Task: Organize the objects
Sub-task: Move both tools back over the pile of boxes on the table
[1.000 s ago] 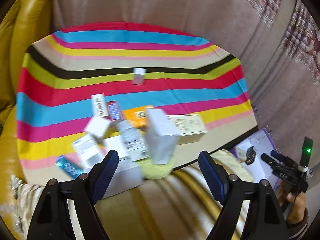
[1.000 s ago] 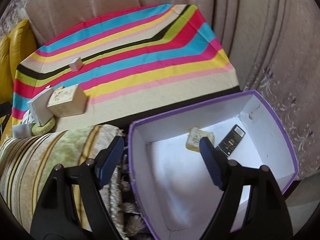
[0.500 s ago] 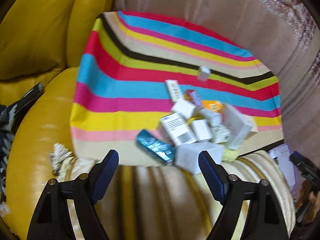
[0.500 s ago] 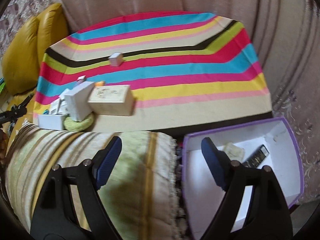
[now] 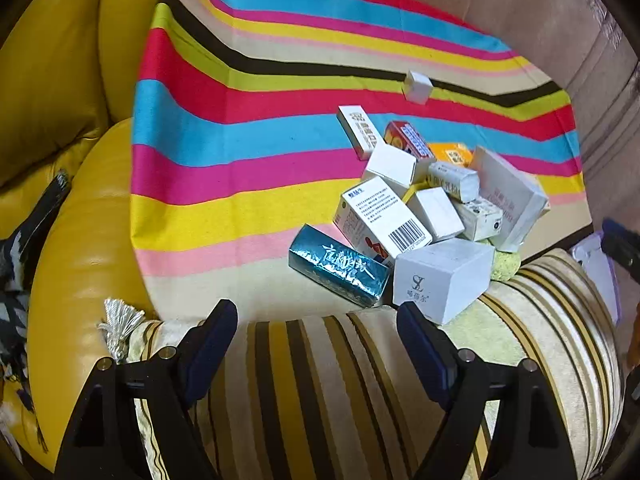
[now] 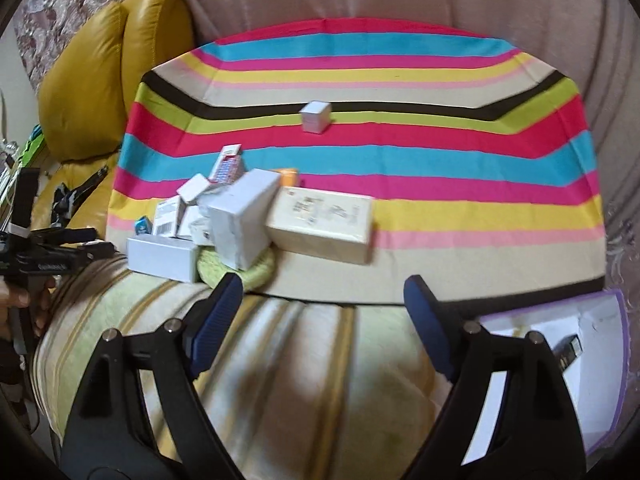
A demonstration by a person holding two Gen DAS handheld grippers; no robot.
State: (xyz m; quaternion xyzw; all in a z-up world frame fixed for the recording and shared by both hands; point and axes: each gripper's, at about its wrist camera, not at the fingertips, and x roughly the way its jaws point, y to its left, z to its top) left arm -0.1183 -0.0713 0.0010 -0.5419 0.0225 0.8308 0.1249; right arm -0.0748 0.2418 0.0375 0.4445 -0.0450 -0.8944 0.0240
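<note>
Striped velvet of the bolster cushion (image 5: pixel 360 392) lies nearest you, directly under both tools. Your left gripper (image 5: pixel 316 340) has its jaws spread wide with nothing between them, above the bolster's far edge. Your right gripper (image 6: pixel 320 320) is likewise empty, its jaws well apart and not quite at their widest, over the same bolster.

Just beyond the bolster's far edge begins the striped cloth (image 5: pixel 240 128). The pile of small boxes (image 5: pixel 420 208) sits on the cloth's near margin, crowded against the bolster: a white box (image 5: pixel 444 276) overhangs the bolster edge, a teal foil box (image 5: pixel 338 270) lies just beside it, and a barcoded box (image 5: pixel 380 220) leans behind both. A green pad (image 6: pixel 240 268) lies under the pile. A long cream box (image 6: pixel 324 226) lies at the pile's right end, near the cloth's front edge.

Beyond the bolster's right end, the purple-rimmed open box (image 6: pixel 600 360) stands off the cloth, with a dark object inside.

Farther back, the cloth is bare on both sides of the pile. One small white cube (image 5: pixel 418 86) stands alone, well apart from the pile. A yellow leather seat (image 5: pixel 60 80) borders the cloth's left edge.
</note>
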